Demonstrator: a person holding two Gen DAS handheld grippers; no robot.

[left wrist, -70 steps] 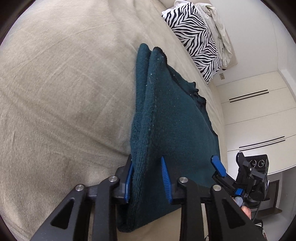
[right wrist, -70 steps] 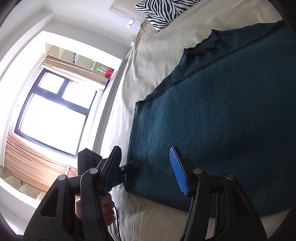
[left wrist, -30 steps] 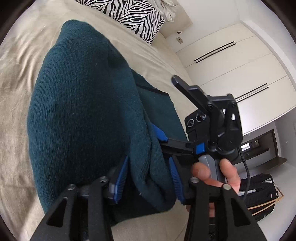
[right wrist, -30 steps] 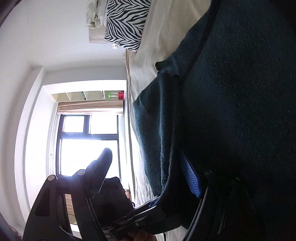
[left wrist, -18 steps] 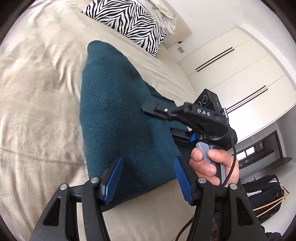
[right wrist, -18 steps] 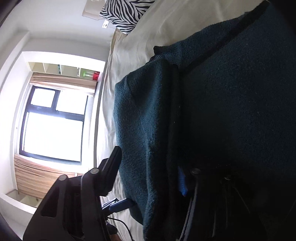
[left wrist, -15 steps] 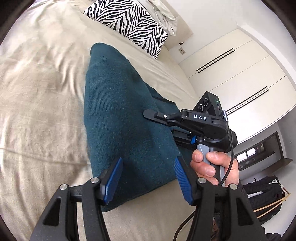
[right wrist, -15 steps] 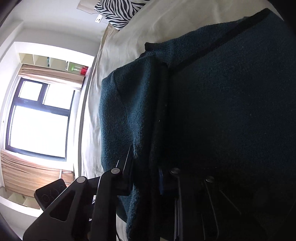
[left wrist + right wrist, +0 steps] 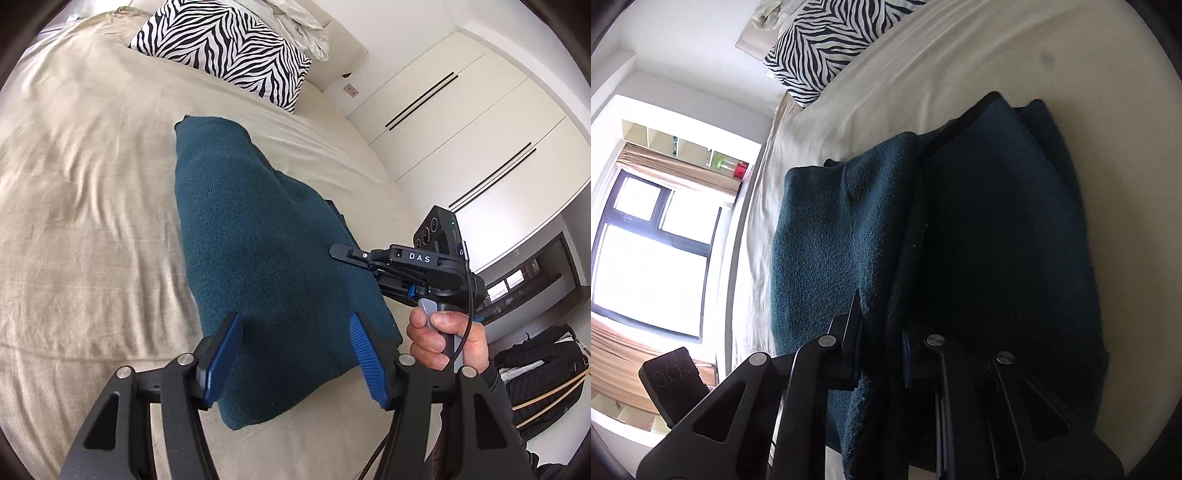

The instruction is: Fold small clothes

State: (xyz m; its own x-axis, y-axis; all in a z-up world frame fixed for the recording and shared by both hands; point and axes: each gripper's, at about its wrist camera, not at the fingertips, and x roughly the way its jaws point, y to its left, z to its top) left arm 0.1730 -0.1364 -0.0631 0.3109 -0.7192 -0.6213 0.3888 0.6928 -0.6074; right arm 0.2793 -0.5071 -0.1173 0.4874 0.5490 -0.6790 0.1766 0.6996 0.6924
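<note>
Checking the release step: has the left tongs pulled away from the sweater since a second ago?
Yes. The left tongs were clamped on the sweater; now open and backed off, with the zebra pillow more fully in view.

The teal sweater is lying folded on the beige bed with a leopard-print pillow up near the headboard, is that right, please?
Not quite: the pillow is zebra-striped, black and white, not leopard-print, as the left wrist view shows. The rest stands: the teal sweater lies folded on the beige bed.

The white letters "DAS" stand on the black body of the right gripper (image 9: 341, 253).
</note>
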